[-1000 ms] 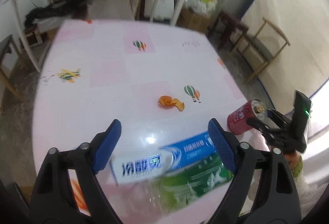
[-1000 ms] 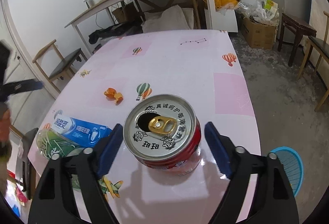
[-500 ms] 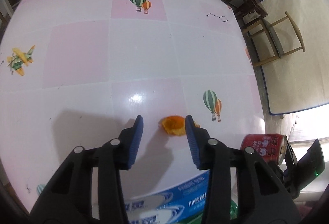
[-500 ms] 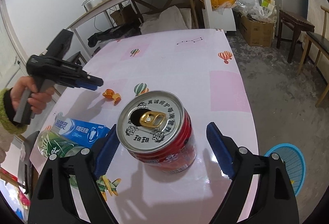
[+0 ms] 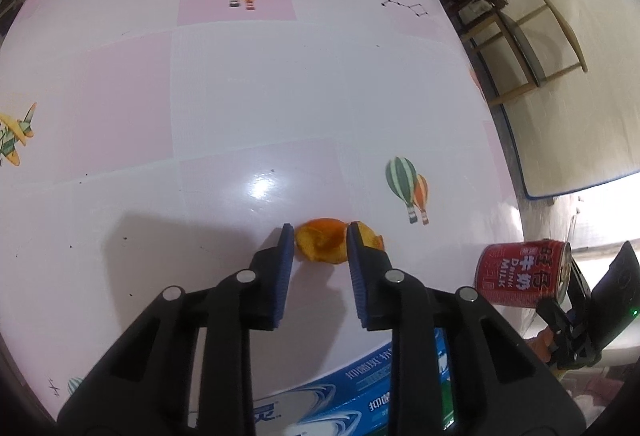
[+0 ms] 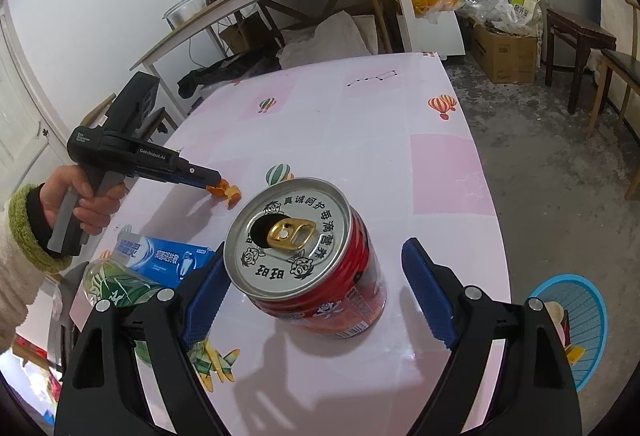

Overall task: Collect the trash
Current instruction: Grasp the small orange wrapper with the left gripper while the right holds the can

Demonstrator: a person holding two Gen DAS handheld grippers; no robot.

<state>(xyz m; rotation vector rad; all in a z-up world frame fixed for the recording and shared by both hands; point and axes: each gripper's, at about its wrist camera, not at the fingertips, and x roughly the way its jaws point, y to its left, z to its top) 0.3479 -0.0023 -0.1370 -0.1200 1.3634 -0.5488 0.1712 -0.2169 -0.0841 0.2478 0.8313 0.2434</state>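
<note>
Left tool (image 5: 319,236) closing around orange peel (image 5: 320,245), contact unclear. Right tool (image 6: 312,272) apart, straddling red can (image 6: 316,276); toothpaste box (image 5: 340,396) partly hidden.

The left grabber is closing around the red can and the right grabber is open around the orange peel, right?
Not quite: they are swapped. In the left wrist view the left gripper is closing its jaws around the orange peel, while in the right wrist view the right gripper stands open around the red can.
</note>
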